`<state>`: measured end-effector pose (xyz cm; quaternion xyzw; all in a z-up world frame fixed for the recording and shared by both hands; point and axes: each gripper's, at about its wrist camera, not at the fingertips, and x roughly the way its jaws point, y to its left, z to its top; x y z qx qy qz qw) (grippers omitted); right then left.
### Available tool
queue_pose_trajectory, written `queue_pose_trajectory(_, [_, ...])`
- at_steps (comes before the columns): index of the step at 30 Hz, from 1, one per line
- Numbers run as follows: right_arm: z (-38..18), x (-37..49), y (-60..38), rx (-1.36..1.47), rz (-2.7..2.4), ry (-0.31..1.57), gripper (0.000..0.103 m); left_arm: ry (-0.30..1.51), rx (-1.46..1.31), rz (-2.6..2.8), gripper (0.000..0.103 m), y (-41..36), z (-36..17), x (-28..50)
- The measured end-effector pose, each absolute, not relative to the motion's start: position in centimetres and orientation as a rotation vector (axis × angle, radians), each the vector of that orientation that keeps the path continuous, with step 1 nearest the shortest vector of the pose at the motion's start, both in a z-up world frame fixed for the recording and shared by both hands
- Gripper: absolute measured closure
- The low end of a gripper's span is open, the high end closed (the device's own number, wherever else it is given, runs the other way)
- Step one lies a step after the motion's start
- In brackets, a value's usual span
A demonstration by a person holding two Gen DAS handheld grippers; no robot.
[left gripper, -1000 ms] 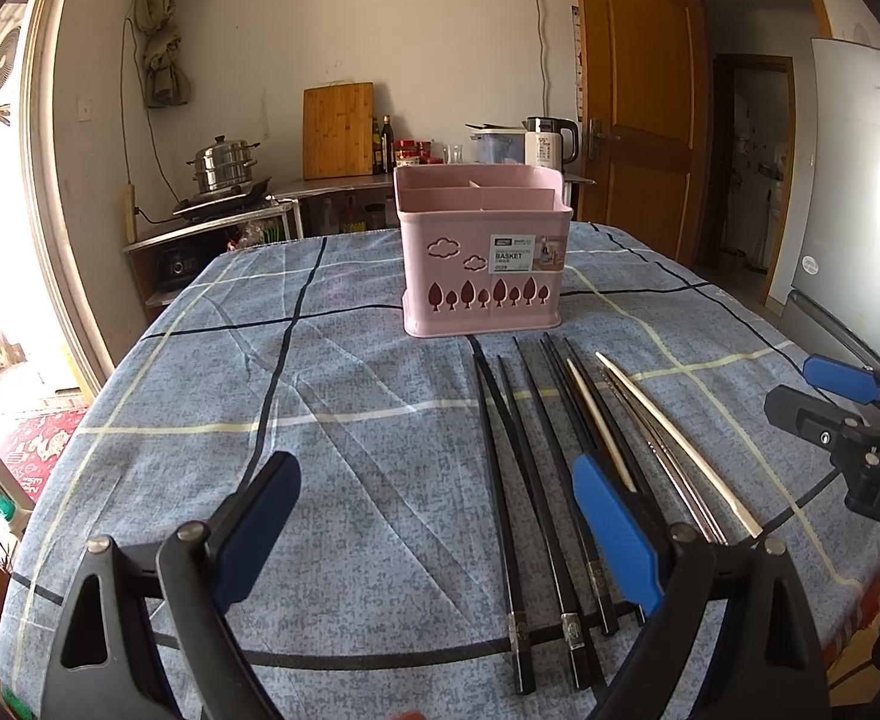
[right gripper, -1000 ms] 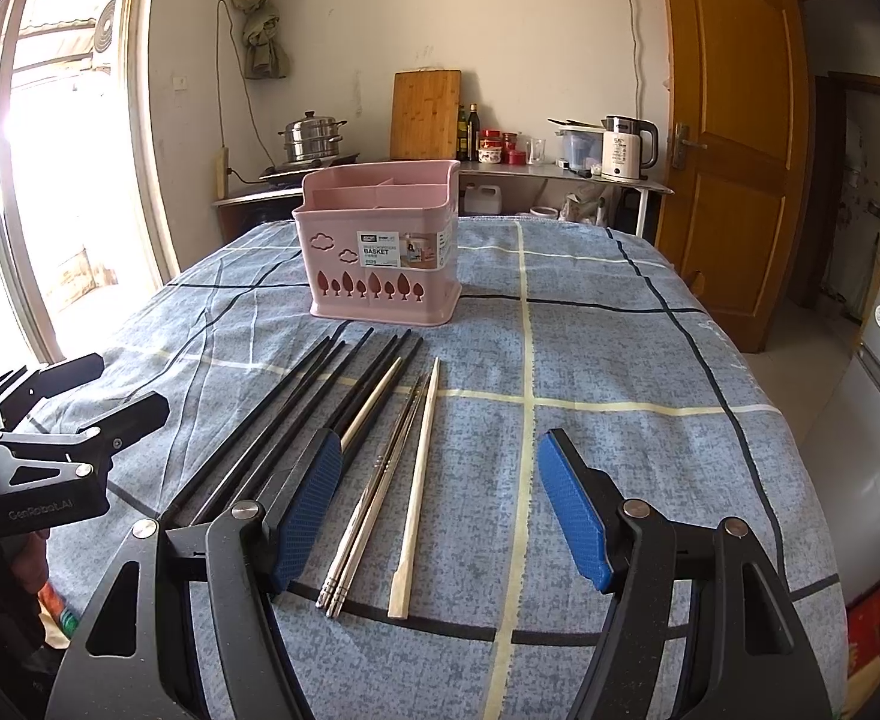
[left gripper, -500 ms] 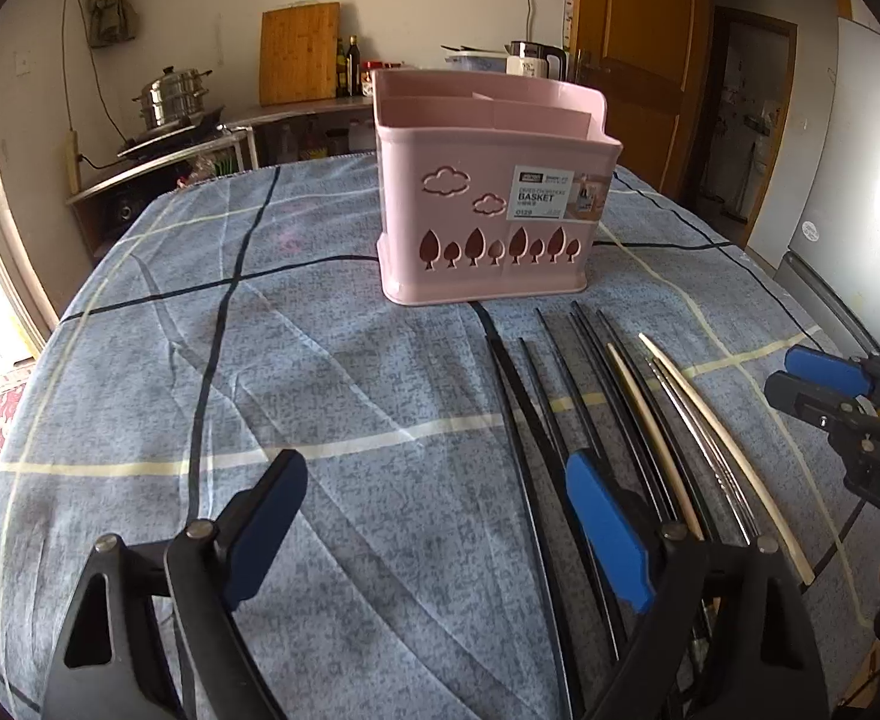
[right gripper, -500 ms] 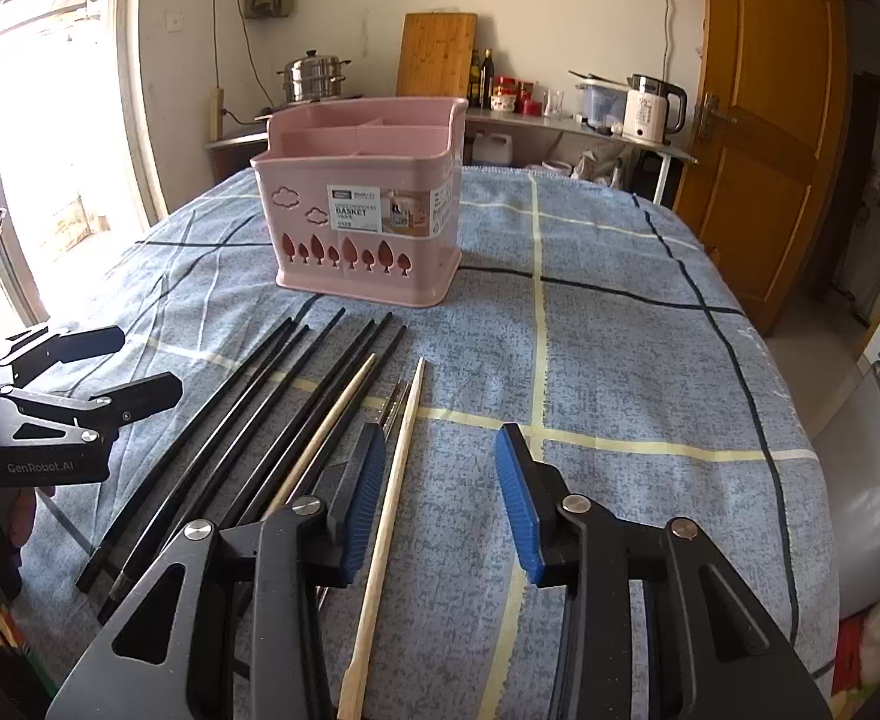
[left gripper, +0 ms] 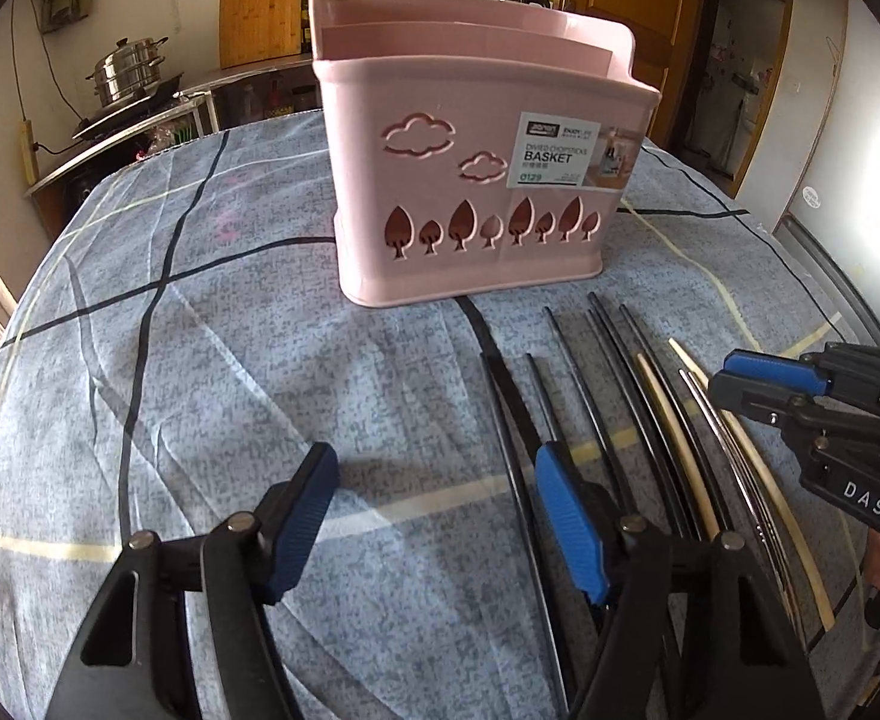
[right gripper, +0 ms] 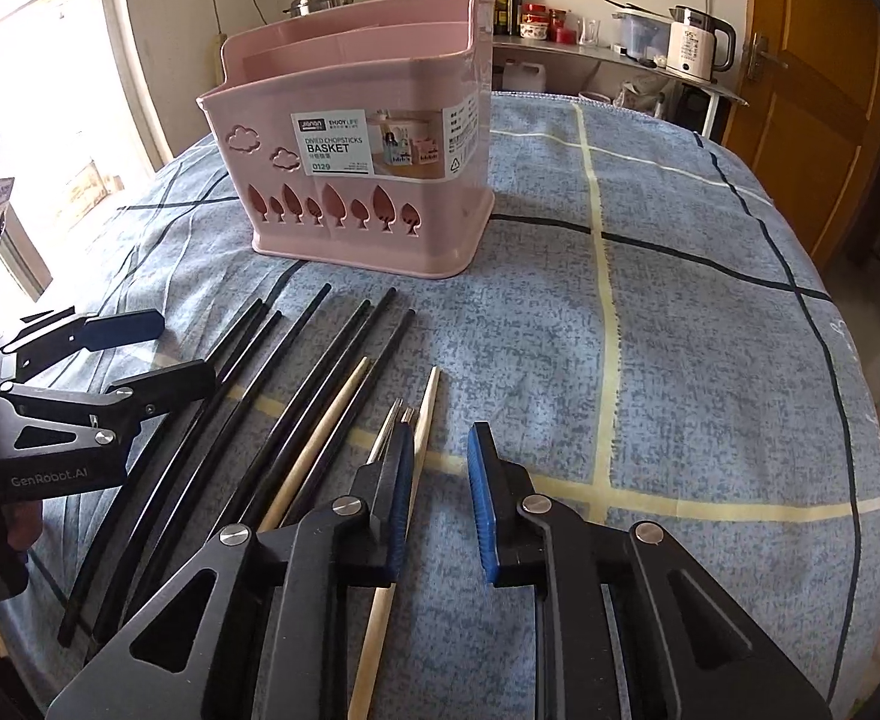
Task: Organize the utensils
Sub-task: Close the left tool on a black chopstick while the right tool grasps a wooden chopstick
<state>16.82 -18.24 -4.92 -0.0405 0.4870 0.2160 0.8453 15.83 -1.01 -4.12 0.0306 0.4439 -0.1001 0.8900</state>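
We cannot see into the pink basket (left gripper: 475, 180): its front wall hides the compartments in both views. The near ends of the black chopsticks (right gripper: 212, 456) and the wooden chopstick (right gripper: 422, 438) pass under the gripper bodies or off the bottom edge. The small print on the basket's label (right gripper: 374, 144) is too fine for us to read.

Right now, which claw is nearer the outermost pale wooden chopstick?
Right. The right claw, jaws closing, straddles the pale wooden chopstick, not yet gripping it. The left claw hovers across the row, by the leftmost black chopsticks.
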Motion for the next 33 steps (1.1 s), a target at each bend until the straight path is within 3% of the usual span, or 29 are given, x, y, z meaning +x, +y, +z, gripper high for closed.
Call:
queue_pose_trajectory(5, [-5.1,17.2,-18.1,-0.101,0.459,1.035,0.084,0.921,0.091,-0.2,0.037,-0.9,-4.1,16.0])
queue_pose_trajectory(13, [-5.1,18.4,-17.5,-0.126,0.433,1.071,0.085,0.947,0.131,-0.205,0.057,-1.9,-3.8,16.7])
queue_pose_trajectory(20, [-5.3,20.2,-17.2,-0.097,0.42,1.106,0.096,0.983,0.13,-0.227,0.065,-2.6,-3.6,18.0])
queue_pose_trajectory(25, [-5.3,20.4,-17.3,-0.093,0.425,1.105,0.098,0.997,0.133,-0.245,0.093,-3.3,-3.5,18.2])
queue_pose_trajectory(33, [-2.9,19.5,-18.0,-0.06,0.45,1.042,0.099,1.012,0.083,-0.257,0.095,-2.7,-2.8,18.3])
